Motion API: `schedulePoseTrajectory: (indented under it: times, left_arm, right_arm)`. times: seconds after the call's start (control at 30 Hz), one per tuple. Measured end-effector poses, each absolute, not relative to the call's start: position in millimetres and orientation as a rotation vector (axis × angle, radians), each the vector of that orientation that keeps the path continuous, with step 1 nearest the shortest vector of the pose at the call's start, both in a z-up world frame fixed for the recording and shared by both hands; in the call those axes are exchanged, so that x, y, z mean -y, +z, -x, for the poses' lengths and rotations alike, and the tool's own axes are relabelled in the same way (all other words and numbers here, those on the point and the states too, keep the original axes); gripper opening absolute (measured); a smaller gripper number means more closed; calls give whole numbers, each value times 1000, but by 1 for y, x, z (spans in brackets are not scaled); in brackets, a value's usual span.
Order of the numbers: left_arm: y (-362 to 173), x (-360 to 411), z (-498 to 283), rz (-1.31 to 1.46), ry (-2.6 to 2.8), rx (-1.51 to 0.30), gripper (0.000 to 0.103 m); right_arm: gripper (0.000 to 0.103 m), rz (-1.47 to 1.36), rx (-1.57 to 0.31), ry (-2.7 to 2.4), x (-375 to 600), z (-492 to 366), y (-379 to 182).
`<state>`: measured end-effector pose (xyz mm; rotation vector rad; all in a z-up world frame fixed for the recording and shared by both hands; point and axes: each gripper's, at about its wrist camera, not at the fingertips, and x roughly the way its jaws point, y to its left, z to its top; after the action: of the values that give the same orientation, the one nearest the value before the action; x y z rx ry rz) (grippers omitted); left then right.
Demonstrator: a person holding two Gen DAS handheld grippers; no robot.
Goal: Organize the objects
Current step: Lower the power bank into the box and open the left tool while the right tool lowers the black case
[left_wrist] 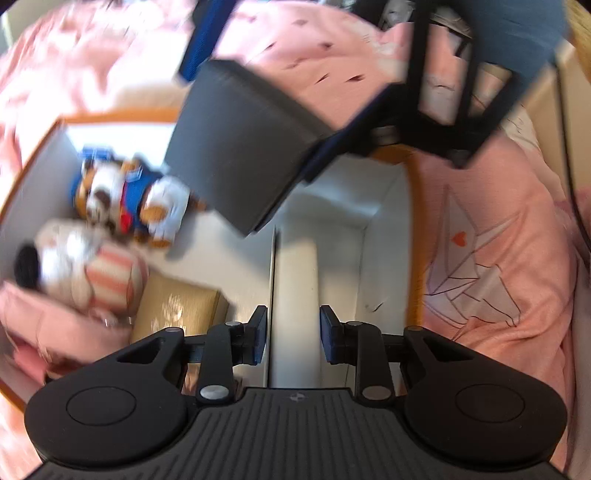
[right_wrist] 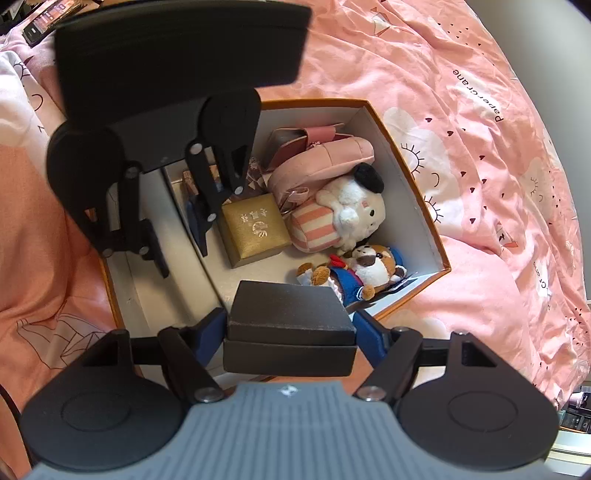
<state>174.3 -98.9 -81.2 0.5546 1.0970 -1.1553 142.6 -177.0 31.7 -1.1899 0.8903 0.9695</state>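
An orange-rimmed white box [right_wrist: 406,162] lies on pink bedding. In it are a gold case [right_wrist: 255,229], a white plush with a black beret [right_wrist: 343,210], a small bear plush in blue [right_wrist: 365,269] and a pink pouch [right_wrist: 325,155]. My right gripper [right_wrist: 290,323] is shut on a dark grey case [right_wrist: 291,314] above the box's near end; the same dark grey case [left_wrist: 240,147] shows in the left wrist view. My left gripper [left_wrist: 293,332] points down into the box. Its jaws stand narrowly apart over the white divider [left_wrist: 274,280], with nothing held between them.
Pink bedding [right_wrist: 461,129] printed with paper cranes surrounds the box on all sides. The divider [right_wrist: 207,273] cuts off a narrow compartment along one side. A phone [right_wrist: 40,22] lies at the far edge of the bed.
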Motion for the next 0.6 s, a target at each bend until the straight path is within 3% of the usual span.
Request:
schedulePoseTrajectory:
  times: [0.2,0.43,0.6]
  left_arm:
    - [-85,100,-169,-641,-1106,-1042,32]
    - [-84,112,-130,-943,-1136,-874,33]
    - [-84,109,-143,-853,-1124,-951,33]
  right_arm:
    - [75,1189,-894,968,176,-143,30]
    - [75,1196,-900,968,174,-144,30]
    - [75,1216,-908,983,174,-140,27]
